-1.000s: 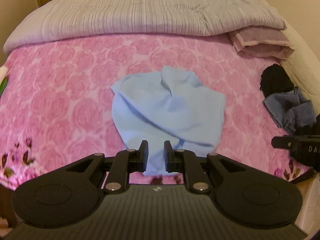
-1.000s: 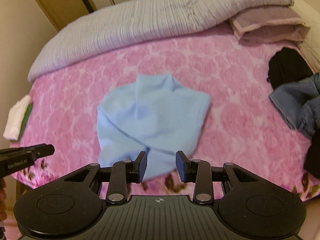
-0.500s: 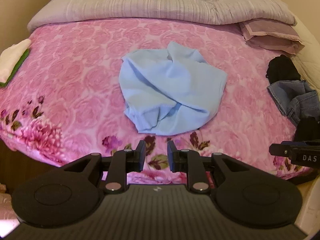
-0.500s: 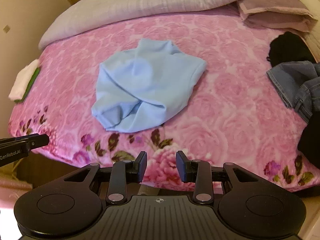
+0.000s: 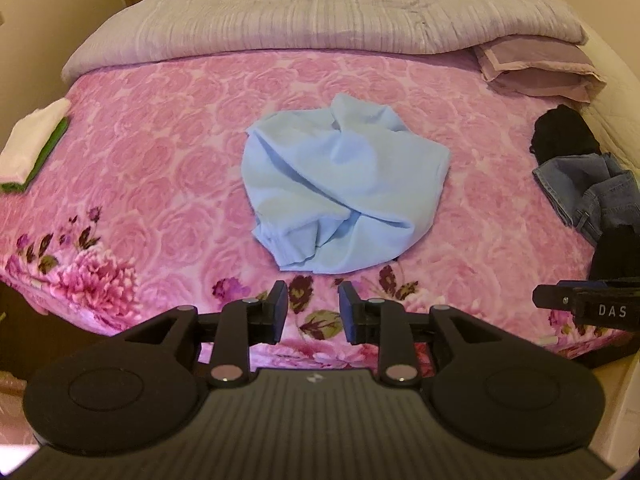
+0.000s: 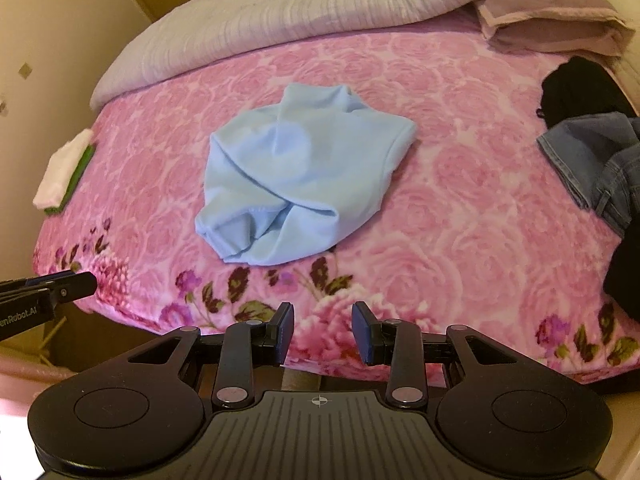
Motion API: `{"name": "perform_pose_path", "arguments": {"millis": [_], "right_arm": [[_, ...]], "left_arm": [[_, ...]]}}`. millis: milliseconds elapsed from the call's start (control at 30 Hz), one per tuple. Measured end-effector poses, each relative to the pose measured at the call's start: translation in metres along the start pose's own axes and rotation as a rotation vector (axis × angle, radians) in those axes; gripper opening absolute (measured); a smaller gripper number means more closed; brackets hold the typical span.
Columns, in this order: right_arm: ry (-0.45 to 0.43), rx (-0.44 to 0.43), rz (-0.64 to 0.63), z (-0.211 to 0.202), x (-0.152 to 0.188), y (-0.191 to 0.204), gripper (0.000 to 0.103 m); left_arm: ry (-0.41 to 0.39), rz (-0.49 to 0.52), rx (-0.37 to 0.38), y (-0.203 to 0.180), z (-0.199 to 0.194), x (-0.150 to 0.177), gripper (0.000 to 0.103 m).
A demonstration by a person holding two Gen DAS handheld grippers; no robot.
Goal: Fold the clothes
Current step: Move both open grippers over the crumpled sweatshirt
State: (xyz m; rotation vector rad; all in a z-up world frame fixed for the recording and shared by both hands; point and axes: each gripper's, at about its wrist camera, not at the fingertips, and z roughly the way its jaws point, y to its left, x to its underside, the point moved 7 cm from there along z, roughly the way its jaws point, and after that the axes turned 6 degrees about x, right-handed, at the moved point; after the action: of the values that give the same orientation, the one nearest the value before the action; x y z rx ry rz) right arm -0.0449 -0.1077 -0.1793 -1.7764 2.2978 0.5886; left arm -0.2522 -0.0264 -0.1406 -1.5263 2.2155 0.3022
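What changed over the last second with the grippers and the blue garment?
Both grippers pulled back from the light blue garment toward the bed's near edge; it now lies clear beyond them. The left gripper, whose jaws were nearly together over its near hem, is opening with nothing between them. The right gripper kept the same empty gap. The garment stayed crumpled in place; the jeans are unmoved.
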Motion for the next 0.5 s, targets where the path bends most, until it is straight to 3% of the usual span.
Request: {"name": "perform_pose_path", "arguments": {"millis": [267, 500], "right_arm": [[-0.016, 0.041, 0.072, 0.006, -0.022, -0.01, 0.036], [-0.027, 0.081, 0.113, 0.023, -0.058, 0.004, 0.036]], "left_arm": [[0.006, 0.063, 0.058, -0.004, 0.024, -0.03, 0.025], [0.02, 0.1, 0.092, 0.015, 0.051, -0.067, 0.025]]}}
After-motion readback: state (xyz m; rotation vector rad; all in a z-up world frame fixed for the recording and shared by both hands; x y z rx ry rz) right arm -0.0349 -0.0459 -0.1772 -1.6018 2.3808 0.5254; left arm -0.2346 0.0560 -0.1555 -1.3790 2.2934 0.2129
